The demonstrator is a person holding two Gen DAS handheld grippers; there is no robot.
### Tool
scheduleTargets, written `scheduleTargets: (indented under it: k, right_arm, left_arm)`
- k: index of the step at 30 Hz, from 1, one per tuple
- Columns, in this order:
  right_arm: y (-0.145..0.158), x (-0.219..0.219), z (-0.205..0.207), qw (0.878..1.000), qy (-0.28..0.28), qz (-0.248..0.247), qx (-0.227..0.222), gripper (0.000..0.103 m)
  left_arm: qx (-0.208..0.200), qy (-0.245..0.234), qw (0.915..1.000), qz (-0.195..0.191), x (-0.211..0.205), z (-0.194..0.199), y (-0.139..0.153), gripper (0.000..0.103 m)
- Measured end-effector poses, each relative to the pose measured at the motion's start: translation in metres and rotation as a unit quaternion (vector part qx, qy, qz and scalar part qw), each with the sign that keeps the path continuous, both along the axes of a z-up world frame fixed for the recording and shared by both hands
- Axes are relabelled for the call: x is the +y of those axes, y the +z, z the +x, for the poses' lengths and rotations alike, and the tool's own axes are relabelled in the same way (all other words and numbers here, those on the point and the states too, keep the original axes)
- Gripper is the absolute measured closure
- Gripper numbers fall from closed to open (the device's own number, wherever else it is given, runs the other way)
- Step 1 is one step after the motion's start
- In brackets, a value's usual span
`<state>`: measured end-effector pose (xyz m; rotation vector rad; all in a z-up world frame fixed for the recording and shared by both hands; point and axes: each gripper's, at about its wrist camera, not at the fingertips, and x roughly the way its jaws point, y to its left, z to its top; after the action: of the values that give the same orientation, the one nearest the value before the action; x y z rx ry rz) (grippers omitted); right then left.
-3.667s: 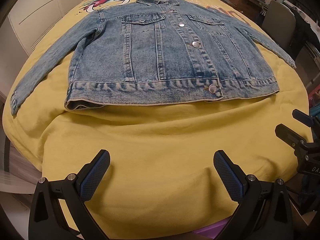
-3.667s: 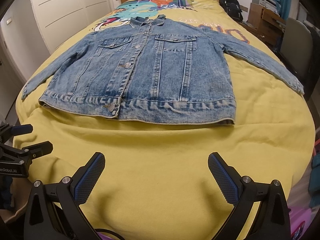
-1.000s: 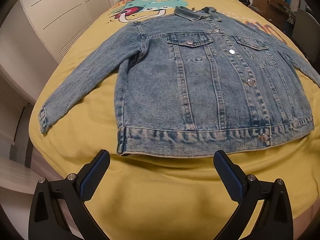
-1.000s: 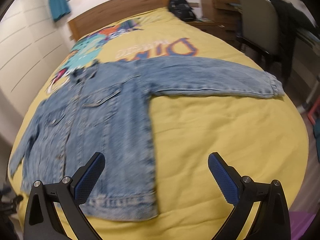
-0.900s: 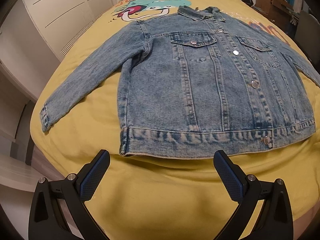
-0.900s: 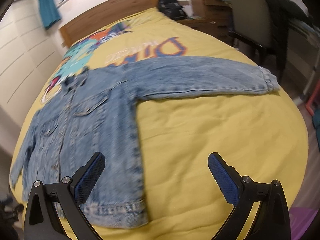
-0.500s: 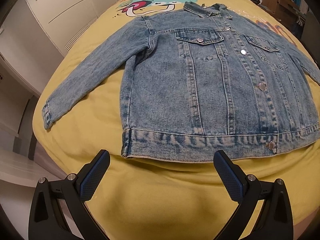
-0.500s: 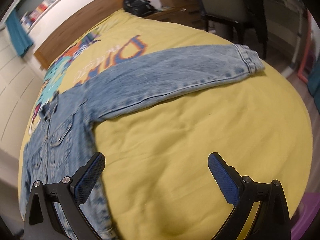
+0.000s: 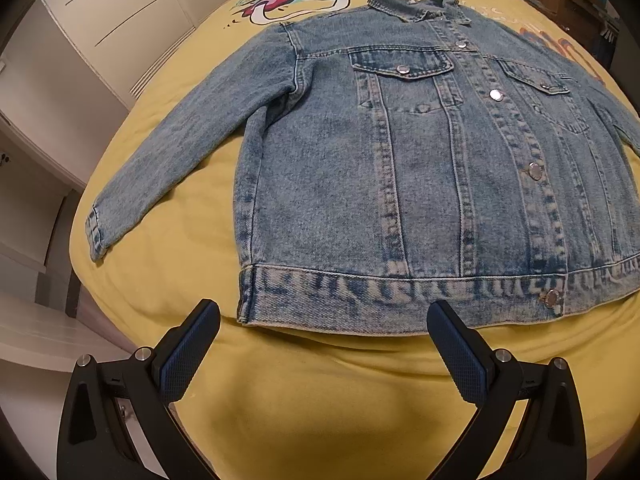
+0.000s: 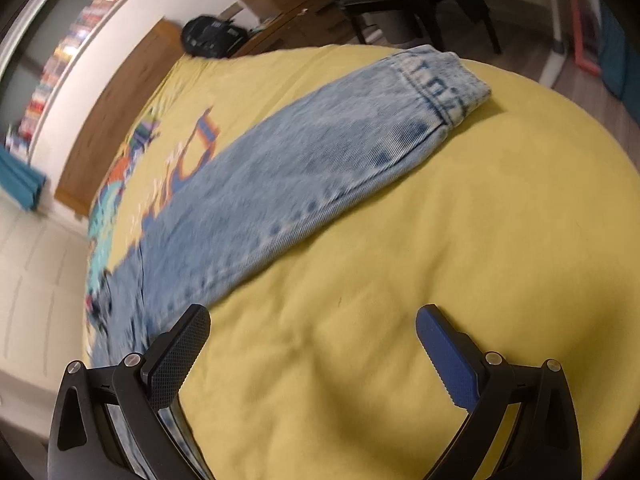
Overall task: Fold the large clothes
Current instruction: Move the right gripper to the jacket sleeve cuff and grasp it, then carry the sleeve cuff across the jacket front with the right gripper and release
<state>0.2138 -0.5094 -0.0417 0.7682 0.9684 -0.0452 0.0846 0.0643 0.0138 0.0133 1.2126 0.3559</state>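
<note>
Now swung off the jacket point(image 9: 400, 168) lying flat, buttoned on the bed point(image 9: 320, 400), toward its far sleeve point(image 10: 320, 168); right gripper point(image 10: 312, 344) and left gripper point(image 9: 320, 344) spread wide, empty, sleeve fold likely next.

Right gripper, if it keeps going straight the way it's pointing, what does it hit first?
Probably the yellow bedspread, bare between the open right gripper and the jacket sleeve beyond; depth is uncertain.
</note>
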Motion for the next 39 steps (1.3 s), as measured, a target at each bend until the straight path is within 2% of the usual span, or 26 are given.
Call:
scheduleTargets:
  k: [5,7,13,16,18,21,22,24,26,32,39]
  right_arm:
    - [-0.009,-0.033,0.016,0.997,-0.043,0.054,-0.018,0.001]
    - [-0.013,-0.047,0.023,0.995,-0.064,0.073,-0.027,0.005]
    - [-0.018,-0.077,0.043,0.988,-0.112,0.094,-0.042,0.012]
    - [-0.020,-0.087,0.050,0.985,-0.135,0.098,-0.040,0.027]
    - [-0.023,-0.092,0.053,0.983,-0.147,0.105,-0.033,0.044]
    - [-0.026,-0.098,0.061,0.980,-0.160,0.118,-0.026,0.056]
    - [-0.025,-0.099,0.064,0.980,-0.160,0.117,-0.023,0.060]
    - [-0.021,-0.098,0.069,0.981,-0.155,0.112,-0.021,0.080]
    - [-0.014,-0.094,0.073,0.982,-0.151,0.109,-0.028,0.089]
    - [0.025,-0.065,0.091,0.988,-0.117,0.083,-0.065,0.093]
    - [0.082,0.007,0.125,0.991,-0.044,0.072,-0.104,0.096]
  left_arm:
    - [0.011,0.004,0.9999,0.004,0.001,0.004,-0.004,0.001]
    - [0.015,0.005,0.9999,0.004,0.001,0.005,-0.005,0.001]
    - [0.027,0.009,0.9996,0.003,0.003,0.010,-0.010,0.001]
    - [0.032,0.011,0.9994,0.001,0.004,0.013,-0.014,0.001]
    - [0.035,0.011,0.9993,-0.002,0.006,0.014,-0.017,0.001]
    - [0.038,0.013,0.9992,-0.007,0.009,0.014,-0.020,0.001]
    - [0.038,0.013,0.9991,-0.009,0.010,0.014,-0.021,0.001]
    - [0.038,0.012,0.9991,-0.012,0.012,0.014,-0.023,0.001]
    - [0.036,0.013,0.9991,-0.016,0.014,0.014,-0.024,0.001]
    - [0.027,0.022,0.9988,-0.035,0.031,0.009,-0.027,0.001]
    - [0.008,0.044,0.9973,-0.057,0.070,-0.005,-0.028,0.001]
